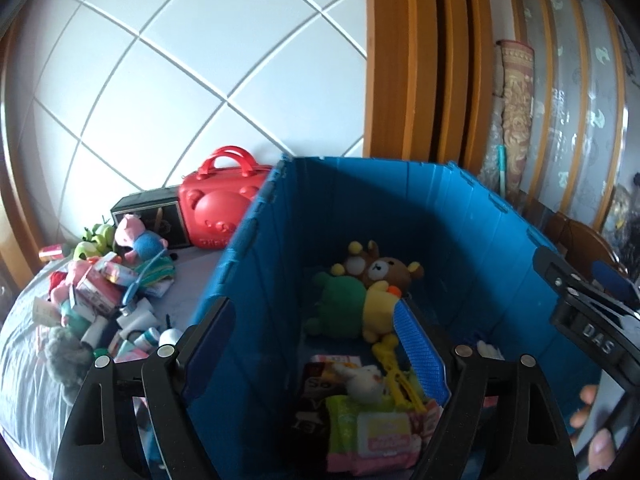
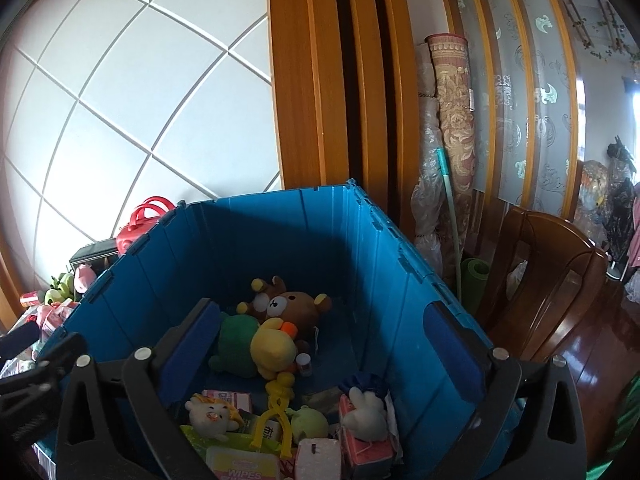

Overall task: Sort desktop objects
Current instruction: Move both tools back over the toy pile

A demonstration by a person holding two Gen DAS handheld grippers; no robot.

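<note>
Both grippers are hovering over the blue crate, fingers spread wide and holding nothing. The left gripper is straddling the crate's left wall — one finger outside it, the other inside above the contents. The right gripper is hanging with both fingers over the crate's interior.

Inside the crate, toys are lying in a loose heap: a brown bear plush toward the far wall, a yellow duck plush touching it, a green plush beside the duck. Nearer the cameras, a yellow plastic tong toy, a white rabbit plush, a small white plush and a wipes pack are sitting among boxes.

Outside the crate, on the grey table surface, unsorted items are piling up — a pink pig plush, small boxes and packets. A red case is standing just beside the crate's far left corner.
</note>
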